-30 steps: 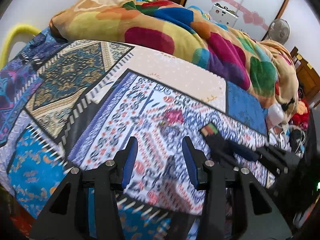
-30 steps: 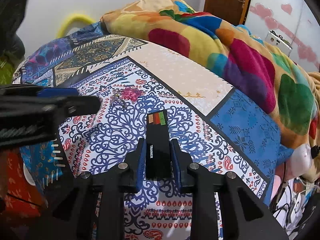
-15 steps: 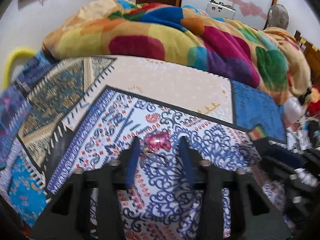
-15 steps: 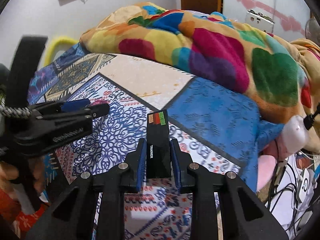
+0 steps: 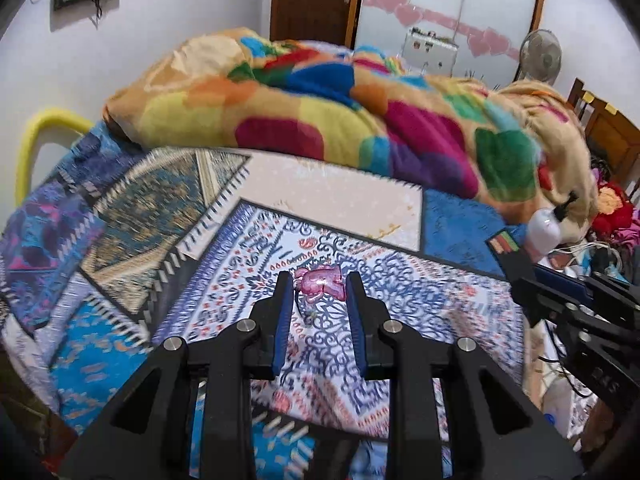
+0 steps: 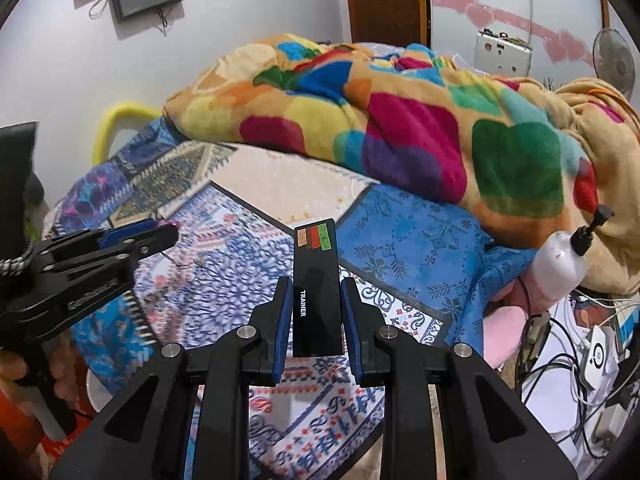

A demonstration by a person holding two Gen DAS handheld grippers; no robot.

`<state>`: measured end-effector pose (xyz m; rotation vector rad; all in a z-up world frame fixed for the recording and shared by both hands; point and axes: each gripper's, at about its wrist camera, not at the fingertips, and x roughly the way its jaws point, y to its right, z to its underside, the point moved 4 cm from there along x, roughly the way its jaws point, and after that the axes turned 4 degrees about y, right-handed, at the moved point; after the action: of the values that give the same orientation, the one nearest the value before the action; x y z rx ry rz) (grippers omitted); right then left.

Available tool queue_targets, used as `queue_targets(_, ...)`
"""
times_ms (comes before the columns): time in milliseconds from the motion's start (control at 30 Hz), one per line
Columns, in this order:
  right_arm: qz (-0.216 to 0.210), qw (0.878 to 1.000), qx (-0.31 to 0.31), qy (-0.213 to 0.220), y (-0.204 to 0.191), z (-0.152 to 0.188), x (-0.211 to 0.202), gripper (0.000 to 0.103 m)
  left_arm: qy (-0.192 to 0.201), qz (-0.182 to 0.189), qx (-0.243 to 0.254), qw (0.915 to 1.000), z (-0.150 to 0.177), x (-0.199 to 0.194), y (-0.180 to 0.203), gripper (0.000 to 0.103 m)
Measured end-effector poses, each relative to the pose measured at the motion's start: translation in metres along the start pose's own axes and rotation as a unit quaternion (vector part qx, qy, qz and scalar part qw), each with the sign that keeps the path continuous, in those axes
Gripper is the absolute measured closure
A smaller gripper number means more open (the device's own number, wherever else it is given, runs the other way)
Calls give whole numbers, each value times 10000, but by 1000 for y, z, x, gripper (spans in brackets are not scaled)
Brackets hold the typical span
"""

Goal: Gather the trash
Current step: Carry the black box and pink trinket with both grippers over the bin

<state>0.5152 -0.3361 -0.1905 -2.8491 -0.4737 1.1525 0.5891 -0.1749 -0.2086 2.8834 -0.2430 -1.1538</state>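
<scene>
The left gripper [image 5: 316,286] pinches a small pink wrapper [image 5: 320,285] at its fingertips, above the patterned bedsheet [image 5: 224,280]; it looks light, crinkly and slippery. The right gripper [image 6: 313,290] clamps a stiff black box [image 6: 317,292] at its lower sides.

Bedsheet [image 5: 340,208]: flat, open. Far side: heaped blanket [image 5: 360,120]. Right edge: bottle [image 6: 560,268], tangled cables [image 6: 560,364].
</scene>
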Motion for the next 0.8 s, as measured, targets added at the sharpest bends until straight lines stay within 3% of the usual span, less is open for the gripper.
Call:
queue_targets(400, -178, 9989, -83, 421, -48, -10, -66, 81, 537, -25, -7, 9986, -1, -116, -16, 77)
queue_targets(800, -588, 9963, -263, 572, -126, 11, -112, 81, 679, -109, -401, 9968, 52, -208, -65, 77)
